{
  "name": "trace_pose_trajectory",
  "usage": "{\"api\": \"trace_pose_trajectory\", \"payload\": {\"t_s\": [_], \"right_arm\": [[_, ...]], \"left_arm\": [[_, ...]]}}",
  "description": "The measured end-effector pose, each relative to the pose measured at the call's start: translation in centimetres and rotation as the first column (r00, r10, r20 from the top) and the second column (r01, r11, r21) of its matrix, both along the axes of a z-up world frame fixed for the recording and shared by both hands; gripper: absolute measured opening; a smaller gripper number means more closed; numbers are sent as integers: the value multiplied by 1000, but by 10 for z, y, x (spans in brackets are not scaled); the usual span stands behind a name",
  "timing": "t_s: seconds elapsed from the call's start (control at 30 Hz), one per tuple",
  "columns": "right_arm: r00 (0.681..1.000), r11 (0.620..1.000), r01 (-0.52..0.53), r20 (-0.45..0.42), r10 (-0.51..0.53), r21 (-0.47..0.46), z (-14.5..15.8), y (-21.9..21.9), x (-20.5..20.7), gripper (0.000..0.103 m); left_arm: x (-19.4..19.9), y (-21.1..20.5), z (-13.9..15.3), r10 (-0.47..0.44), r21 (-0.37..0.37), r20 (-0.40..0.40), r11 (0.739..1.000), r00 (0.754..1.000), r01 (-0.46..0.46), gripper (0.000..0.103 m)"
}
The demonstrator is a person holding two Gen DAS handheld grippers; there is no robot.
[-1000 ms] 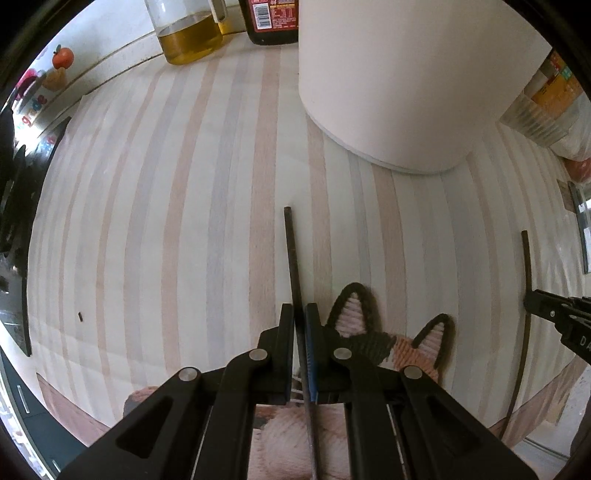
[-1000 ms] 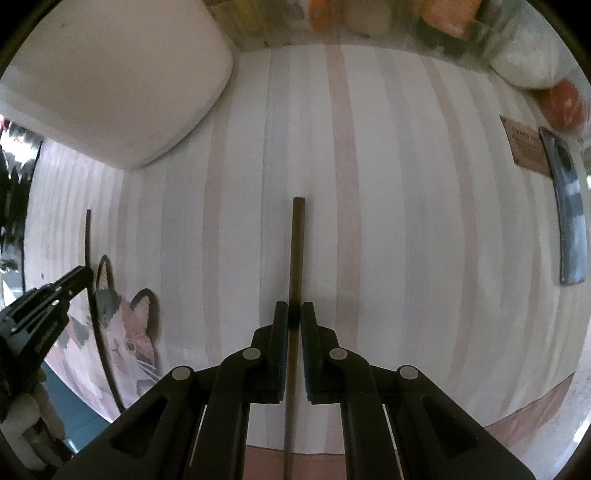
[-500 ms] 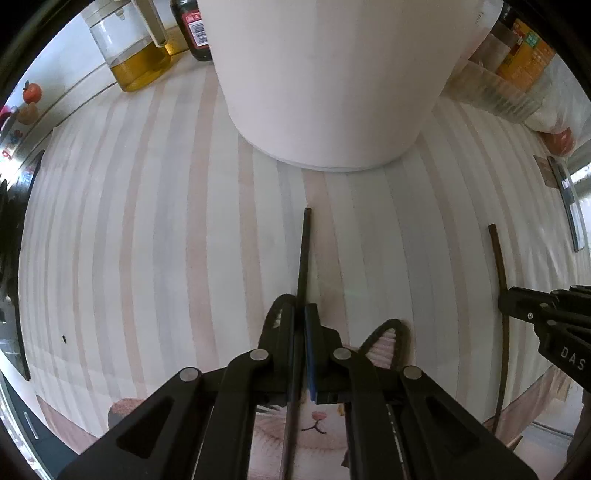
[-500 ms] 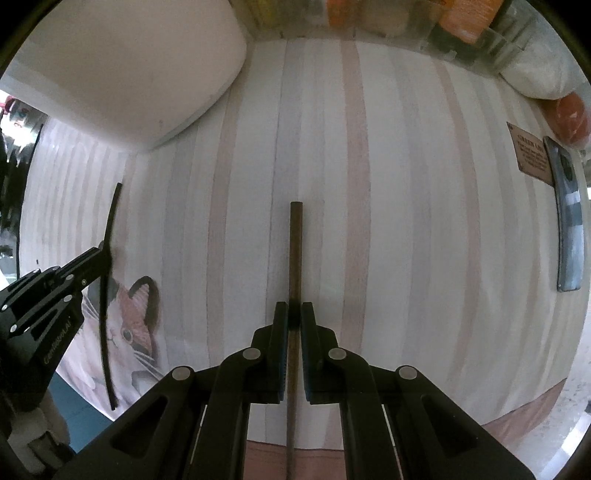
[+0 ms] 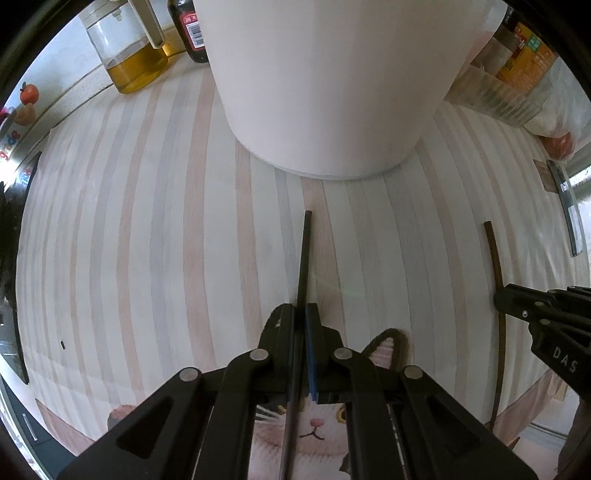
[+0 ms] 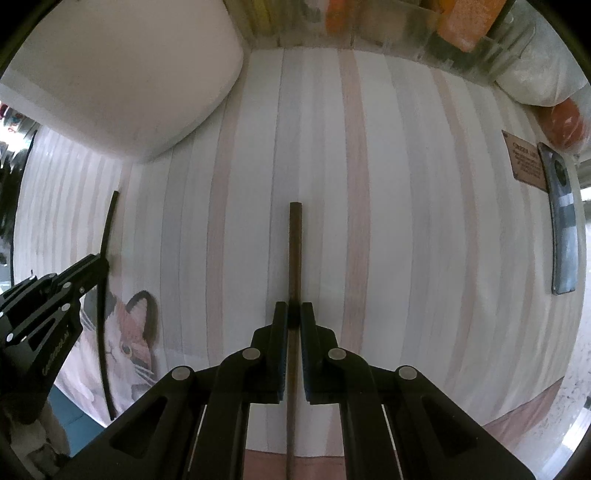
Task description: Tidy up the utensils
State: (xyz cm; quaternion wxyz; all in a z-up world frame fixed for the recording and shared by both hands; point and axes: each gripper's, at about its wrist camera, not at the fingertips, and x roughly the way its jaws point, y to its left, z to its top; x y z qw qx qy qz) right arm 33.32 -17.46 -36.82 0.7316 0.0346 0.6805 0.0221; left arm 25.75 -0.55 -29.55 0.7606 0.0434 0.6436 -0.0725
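Note:
My left gripper (image 5: 300,307) is shut on a thin black chopstick (image 5: 304,254) that points forward toward the base of a tall white container (image 5: 332,81). My right gripper (image 6: 294,305) is shut on a brown chopstick (image 6: 294,251) held above the striped mat (image 6: 388,221). In the left wrist view the right gripper (image 5: 496,295) with the brown chopstick (image 5: 493,251) shows at the right. In the right wrist view the left gripper (image 6: 101,260) with the black chopstick (image 6: 108,229) shows at the left, and the white container (image 6: 118,74) fills the upper left.
An oil jar (image 5: 129,55) and a dark sauce bottle (image 5: 190,29) stand behind the container. A clear plastic tray (image 5: 495,92) with packets sits at the back right. A phone (image 6: 563,221) and a small card (image 6: 524,162) lie at the mat's right. A cat picture (image 5: 314,428) is on the mat.
The left gripper has moved forward with the black chopstick, so the white container looms closer. The right gripper has held its brown chopstick with little movement.

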Motion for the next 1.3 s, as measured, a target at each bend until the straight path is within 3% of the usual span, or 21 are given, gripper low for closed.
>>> {"api": "trace_pose_trajectory", "payload": {"t_s": [0.3,0.57,0.87,1.0,1.3], "right_arm": [[998,1000,0,68,2,-24,1,19,-13,6],[984,997,34,174,-46,71,19,11,-43,6],[951,987,49,296,-94,155,61,9,-59,6],[936,985,36,340,-93,170,82,0,-47,6],[891,979,11,443,-102,203,118,-4,-42,6]], "left_arm": [[-2,-3,8,6,-11,21,1000,1000,-5,3],[-13,7,49,22,-51,92,999,995,-17,3],[-19,18,92,37,-83,182,996,983,-22,3],[-19,23,107,46,-88,221,996,974,-27,3],[-19,24,147,54,-91,334,995,941,-25,3]]}}
